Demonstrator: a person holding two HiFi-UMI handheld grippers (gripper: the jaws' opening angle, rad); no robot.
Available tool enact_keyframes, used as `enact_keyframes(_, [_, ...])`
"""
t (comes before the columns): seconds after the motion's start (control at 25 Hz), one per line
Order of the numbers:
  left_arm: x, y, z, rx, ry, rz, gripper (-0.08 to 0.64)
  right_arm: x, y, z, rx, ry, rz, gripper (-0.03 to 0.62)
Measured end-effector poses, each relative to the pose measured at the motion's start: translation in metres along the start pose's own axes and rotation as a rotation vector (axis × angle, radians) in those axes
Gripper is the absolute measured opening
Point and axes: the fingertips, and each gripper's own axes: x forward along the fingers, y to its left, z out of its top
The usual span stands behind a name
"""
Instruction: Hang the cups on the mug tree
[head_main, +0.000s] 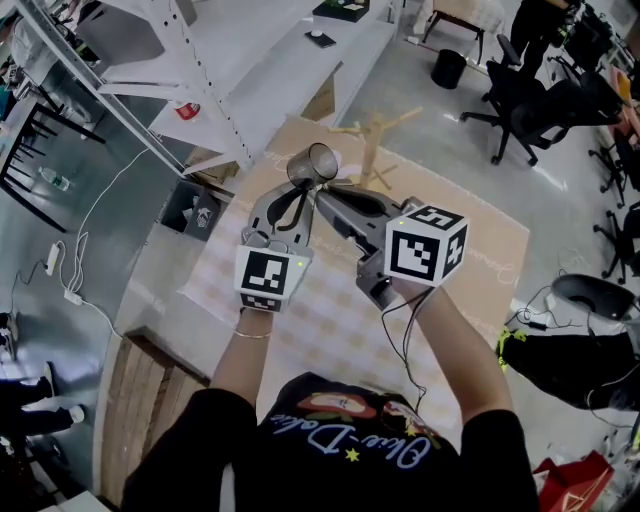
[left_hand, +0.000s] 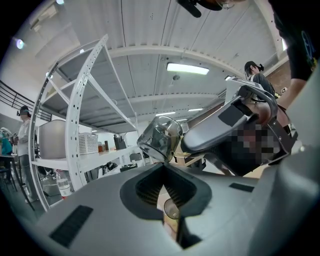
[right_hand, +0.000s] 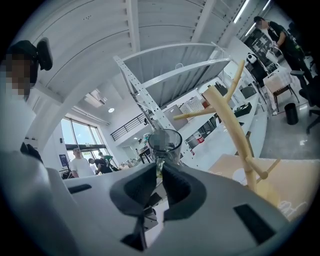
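A smoky glass cup (head_main: 312, 165) hangs in the air above the checked tablecloth (head_main: 330, 320), tilted, just in front of the wooden mug tree (head_main: 375, 135). My right gripper (head_main: 320, 195) is shut on a glass part under the cup (right_hand: 165, 142), which stands upright above its jaws. The mug tree (right_hand: 230, 125) rises close on the right there, its pegs bare. My left gripper (head_main: 298, 192) reaches in from the left. Its tips sit nearly together against the cup's (left_hand: 160, 139) lower edge, and they appear to pinch it. The right gripper (left_hand: 225, 125) lies just beyond.
A white shelving rack (head_main: 200, 100) stands to the left of the table. Office chairs (head_main: 530, 110) and a black bin (head_main: 449, 68) are at the back right. A person (head_main: 570, 365) crouches at the right. A small round glass (left_hand: 171, 209) shows through the left jaws' slit.
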Motion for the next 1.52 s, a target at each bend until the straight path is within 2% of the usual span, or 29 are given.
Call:
enact_keyframes(0.72, [0.014, 0.010, 0.012, 0.013, -0.024, -0.006, 0.008, 0.003, -0.007, 0.021, 0.100, -0.082, 0.019, 0.041])
enact_keyframes(1.52, [0.019, 0.015, 0.026, 0.027, -0.050, 0.002, 0.008, 0.000, -0.008, 0.036, 0.275, -0.201, 0.129, 0.041])
